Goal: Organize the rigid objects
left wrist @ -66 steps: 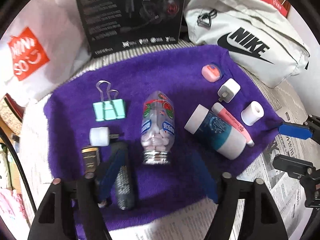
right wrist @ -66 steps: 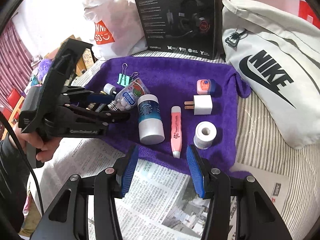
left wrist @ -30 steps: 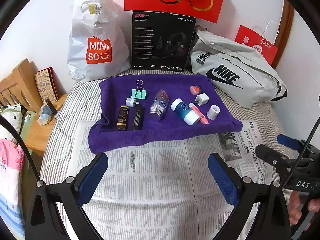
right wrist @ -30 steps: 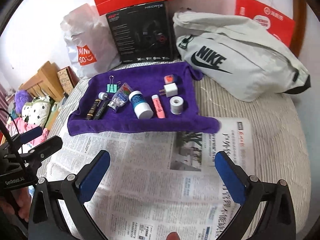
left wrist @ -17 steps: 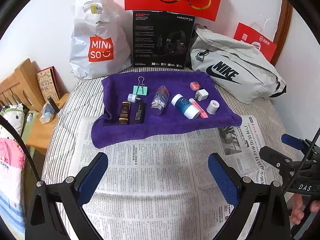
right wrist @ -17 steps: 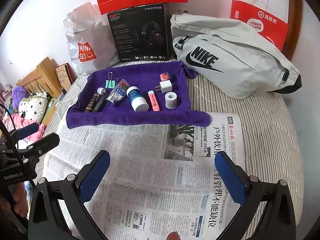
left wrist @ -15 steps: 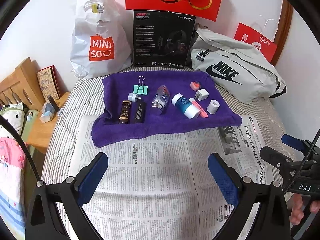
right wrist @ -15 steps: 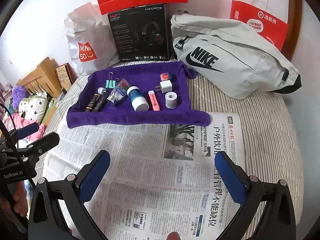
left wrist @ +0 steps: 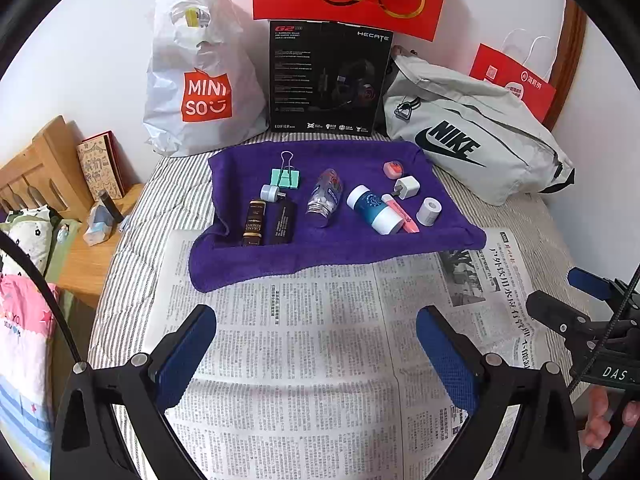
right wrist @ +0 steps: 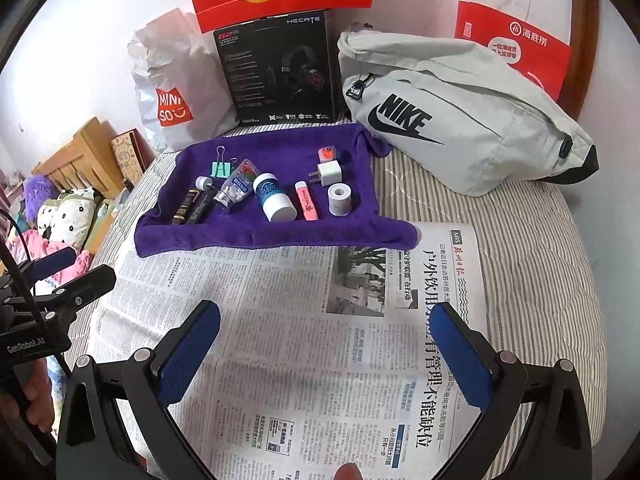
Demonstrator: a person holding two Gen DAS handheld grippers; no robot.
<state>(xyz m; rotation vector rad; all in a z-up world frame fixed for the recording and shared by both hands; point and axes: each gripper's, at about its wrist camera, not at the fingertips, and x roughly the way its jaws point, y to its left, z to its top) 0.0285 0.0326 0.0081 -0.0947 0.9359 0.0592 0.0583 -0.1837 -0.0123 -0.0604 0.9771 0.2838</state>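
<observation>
Pink tube (left wrist: pixel 400 213) lies lengthwise, tip toward the newspaper (left wrist: pixel 320 340).

We see a bed covered in a grey-and-white striped sheet (left wrist: pixel 132 216). A large open sheet of printed newspaper (left wrist: pixel 320 340) lies flat across its near part. Beyond it, a fuzzy purple towel (left wrist: pixel 328 248) is spread on the bed, its near edge overlapping the newspaper. Along the far side by the wall stand a white plastic shopping bag with an orange logo (left wrist: pixel 200 80) and an upright black headset box (left wrist: pixel 328 76), and a pale grey fabric waist bag with a black logo (left wrist: pixel 472 140) lies just beside the towel's right edge.
</observation>
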